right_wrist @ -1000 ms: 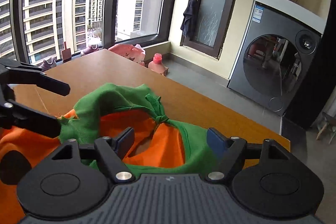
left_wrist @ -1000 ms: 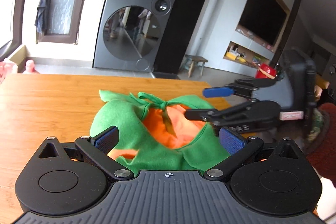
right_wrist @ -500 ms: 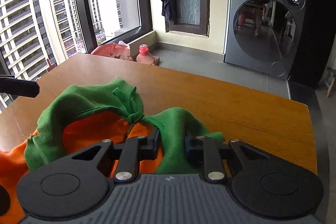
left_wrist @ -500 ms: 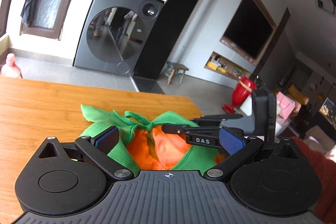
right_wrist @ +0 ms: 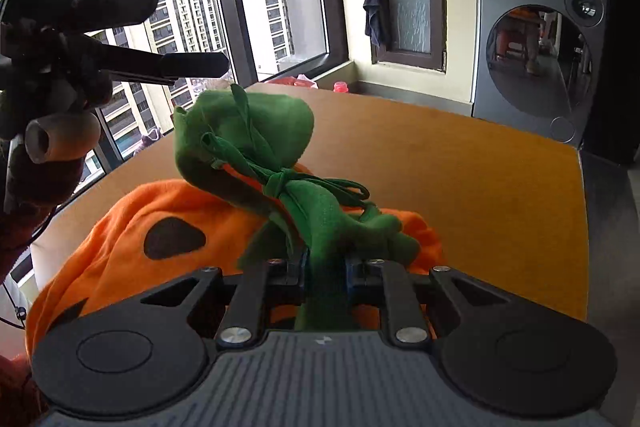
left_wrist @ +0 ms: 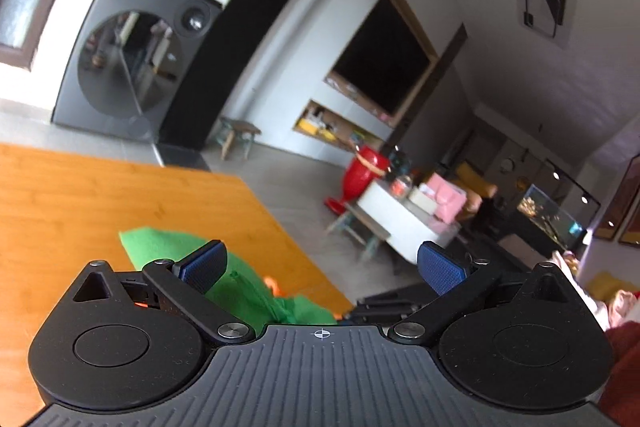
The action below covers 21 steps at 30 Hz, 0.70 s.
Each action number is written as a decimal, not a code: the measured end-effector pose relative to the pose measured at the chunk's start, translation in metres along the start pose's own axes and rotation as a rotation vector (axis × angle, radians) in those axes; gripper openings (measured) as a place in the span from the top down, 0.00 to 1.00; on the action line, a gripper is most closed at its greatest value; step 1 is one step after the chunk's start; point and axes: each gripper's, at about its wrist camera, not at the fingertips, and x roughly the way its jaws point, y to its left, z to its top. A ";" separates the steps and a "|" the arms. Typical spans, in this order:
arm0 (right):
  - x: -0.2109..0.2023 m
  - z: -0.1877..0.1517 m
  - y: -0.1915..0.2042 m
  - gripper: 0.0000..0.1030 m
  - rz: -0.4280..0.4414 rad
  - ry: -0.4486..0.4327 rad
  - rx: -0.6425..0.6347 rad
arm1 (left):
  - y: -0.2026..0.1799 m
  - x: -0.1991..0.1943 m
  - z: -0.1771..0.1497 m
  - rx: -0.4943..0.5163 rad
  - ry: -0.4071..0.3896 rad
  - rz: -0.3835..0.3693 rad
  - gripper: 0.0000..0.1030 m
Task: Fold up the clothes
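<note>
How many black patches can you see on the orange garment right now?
1: a dark oval patch on the orange garment, left of the right gripper pinching the green collar. Folds may hide others.

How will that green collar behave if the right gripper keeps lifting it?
Probably floppy: the green collar droops beyond the right gripper. Likely drags the orange garment along, since they look joined. The tied bow may snag or loosen.

Left wrist view: tilted up over the table [left_wrist: 60,195] corner, facing the living room.
Right wrist view: low, close behind the green collar [right_wrist: 320,219], facing the windows.
Shared: washing machine [left_wrist: 132,67], table, garment.
</note>
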 end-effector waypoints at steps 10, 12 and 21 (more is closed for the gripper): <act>-0.053 0.009 -0.005 0.34 -0.032 -0.146 0.033 | 0.002 0.013 -0.031 0.004 0.105 0.055 0.00; -0.058 0.015 -0.013 0.25 0.014 -0.207 0.107 | 0.005 0.014 -0.036 0.005 0.121 0.081 0.00; 0.019 -0.020 -0.041 0.22 0.102 -0.120 0.415 | 0.017 0.015 -0.054 -0.029 0.136 0.112 0.00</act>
